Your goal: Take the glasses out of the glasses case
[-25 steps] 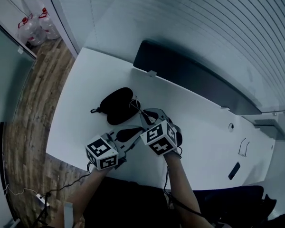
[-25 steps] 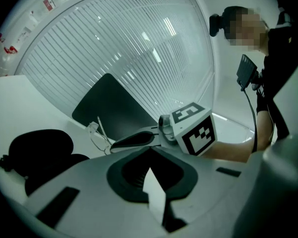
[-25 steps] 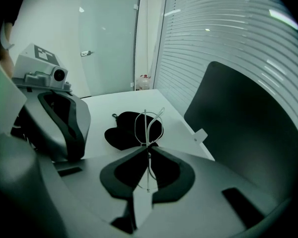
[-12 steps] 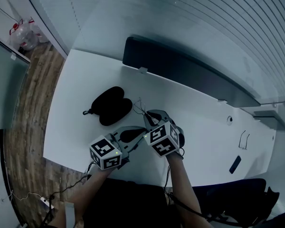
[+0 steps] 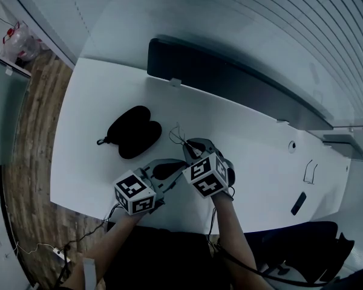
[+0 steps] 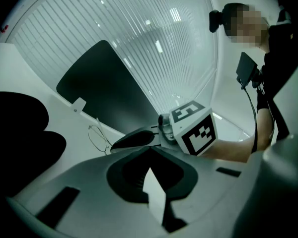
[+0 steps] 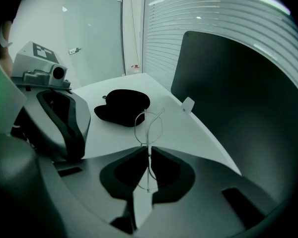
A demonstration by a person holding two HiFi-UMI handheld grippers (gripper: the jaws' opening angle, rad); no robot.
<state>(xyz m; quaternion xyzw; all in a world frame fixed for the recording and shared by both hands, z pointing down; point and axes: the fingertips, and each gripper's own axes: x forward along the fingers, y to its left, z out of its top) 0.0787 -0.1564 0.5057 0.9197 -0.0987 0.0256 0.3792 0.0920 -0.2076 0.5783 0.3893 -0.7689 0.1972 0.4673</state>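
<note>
Pinching glasses [image 7: 147, 135] by thin frame at right gripper [image 7: 149, 151] tips, clear of glasses case [image 7: 123, 105] ahead-left; left gripper [image 6: 150, 150] alongside pressed together, empty; best lowered gently, squeeze held light.

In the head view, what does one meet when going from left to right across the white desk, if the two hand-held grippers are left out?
glasses case → glasses → small round hole in the desk

left tool [image 6: 151, 150]: jaws together, near level | right tool [image 7: 148, 148]: jaws clamped, angled down
</note>
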